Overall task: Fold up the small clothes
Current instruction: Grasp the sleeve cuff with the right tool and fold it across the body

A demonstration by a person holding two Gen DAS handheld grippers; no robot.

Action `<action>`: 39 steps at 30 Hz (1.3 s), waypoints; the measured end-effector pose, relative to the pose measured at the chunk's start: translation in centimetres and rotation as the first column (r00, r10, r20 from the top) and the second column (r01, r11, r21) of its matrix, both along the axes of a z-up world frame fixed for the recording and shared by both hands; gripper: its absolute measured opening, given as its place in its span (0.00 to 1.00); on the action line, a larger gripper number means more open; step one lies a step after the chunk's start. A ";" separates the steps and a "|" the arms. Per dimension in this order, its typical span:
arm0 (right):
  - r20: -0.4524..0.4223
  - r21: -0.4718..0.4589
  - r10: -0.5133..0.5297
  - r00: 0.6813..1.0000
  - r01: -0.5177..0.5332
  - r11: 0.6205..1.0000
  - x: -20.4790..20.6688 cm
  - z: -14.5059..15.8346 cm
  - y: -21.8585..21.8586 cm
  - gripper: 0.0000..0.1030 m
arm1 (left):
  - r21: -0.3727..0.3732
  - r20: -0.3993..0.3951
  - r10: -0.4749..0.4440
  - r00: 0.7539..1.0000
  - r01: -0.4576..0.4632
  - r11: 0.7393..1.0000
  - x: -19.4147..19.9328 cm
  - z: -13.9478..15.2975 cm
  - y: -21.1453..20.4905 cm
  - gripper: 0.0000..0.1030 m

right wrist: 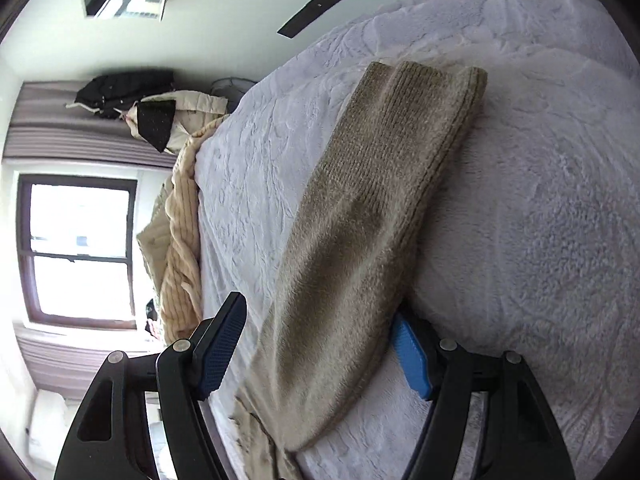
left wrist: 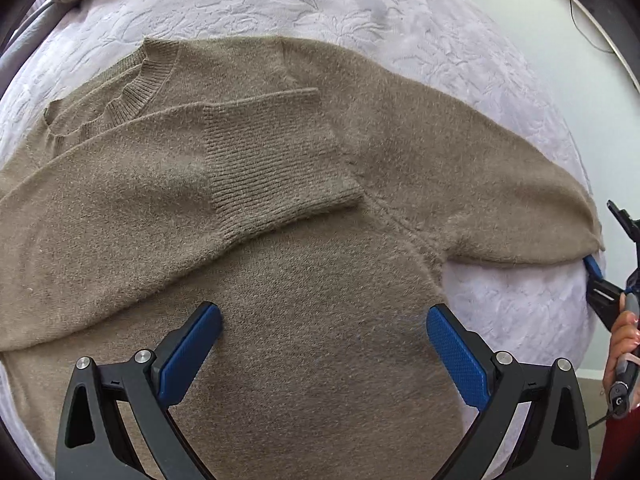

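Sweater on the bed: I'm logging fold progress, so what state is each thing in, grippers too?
sweater: spread flat
left sleeve: folded across the chest
right sleeve: stretched out, unfolded
left gripper: open, above the body
right gripper: open, straddling the right sleeve

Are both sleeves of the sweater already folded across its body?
No: in the left wrist view one sleeve lies across the sweater, while the other sleeve stretches out onto the blanket.
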State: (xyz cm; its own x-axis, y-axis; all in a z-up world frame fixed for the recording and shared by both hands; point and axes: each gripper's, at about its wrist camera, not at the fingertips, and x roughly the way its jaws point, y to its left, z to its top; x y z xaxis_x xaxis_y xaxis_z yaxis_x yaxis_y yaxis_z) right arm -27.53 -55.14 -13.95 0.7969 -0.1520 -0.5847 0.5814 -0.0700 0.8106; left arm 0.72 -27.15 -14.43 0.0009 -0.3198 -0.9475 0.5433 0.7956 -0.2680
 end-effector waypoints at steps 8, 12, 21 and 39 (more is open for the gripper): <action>0.201 0.182 -0.034 0.979 -0.003 0.983 1.2 -2.3 0.7 0.08 | -0.059 0.012 0.036 0.999 -0.035 0.998 1.1 1.6 0.5 1.00; 0.282 0.131 0.035 0.959 -0.075 0.989 3.5 -0.6 1.5 0.08 | -0.079 0.013 0.059 0.998 -0.057 0.995 2.2 1.3 2.1 1.00; 0.289 -0.090 0.409 0.865 -0.401 0.912 16.3 6.3 7.1 0.08 | -0.154 0.000 0.159 0.987 -0.157 0.975 4.0 2.8 11.3 1.00; -0.270 -0.037 0.919 0.288 -0.957 0.289 38.4 -2.7 37.9 0.18 | -0.068 0.107 0.486 0.868 -0.481 0.874 7.6 1.5 32.8 1.00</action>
